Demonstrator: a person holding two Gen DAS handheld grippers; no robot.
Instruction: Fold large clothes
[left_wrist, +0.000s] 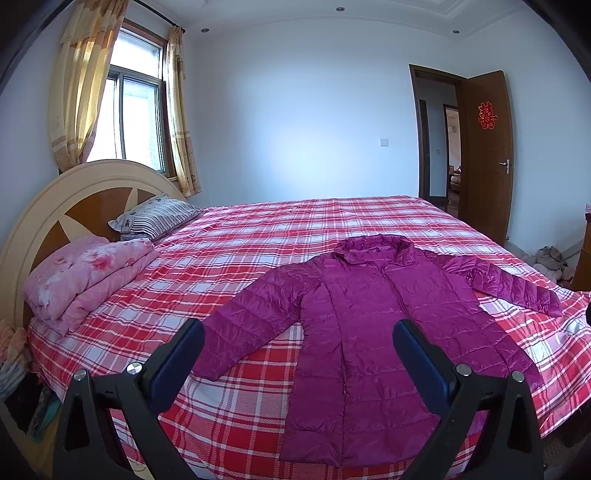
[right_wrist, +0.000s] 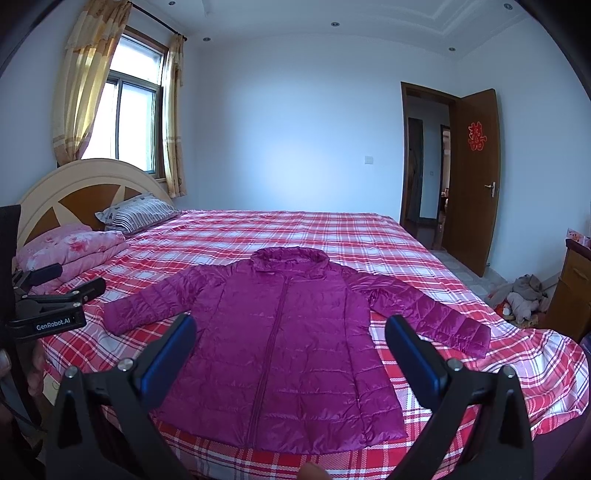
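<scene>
A magenta quilted down jacket (left_wrist: 369, 306) lies flat and zipped on the red plaid bed (left_wrist: 258, 236), hood away from me, both sleeves spread out. It fills the middle of the right wrist view (right_wrist: 280, 332). My left gripper (left_wrist: 299, 332) is open and empty, held above the jacket's hem and left sleeve. My right gripper (right_wrist: 291, 328) is open and empty, held above the jacket's lower body. The left gripper also shows at the left edge of the right wrist view (right_wrist: 55, 295), beside the bed.
A folded pink floral quilt (left_wrist: 85, 273) and a striped pillow (left_wrist: 155, 218) lie by the wooden headboard (left_wrist: 74, 192). An open brown door (left_wrist: 487, 155) stands at the right. A clothes pile (right_wrist: 524, 295) lies on the floor beside a wooden cabinet (right_wrist: 569, 291).
</scene>
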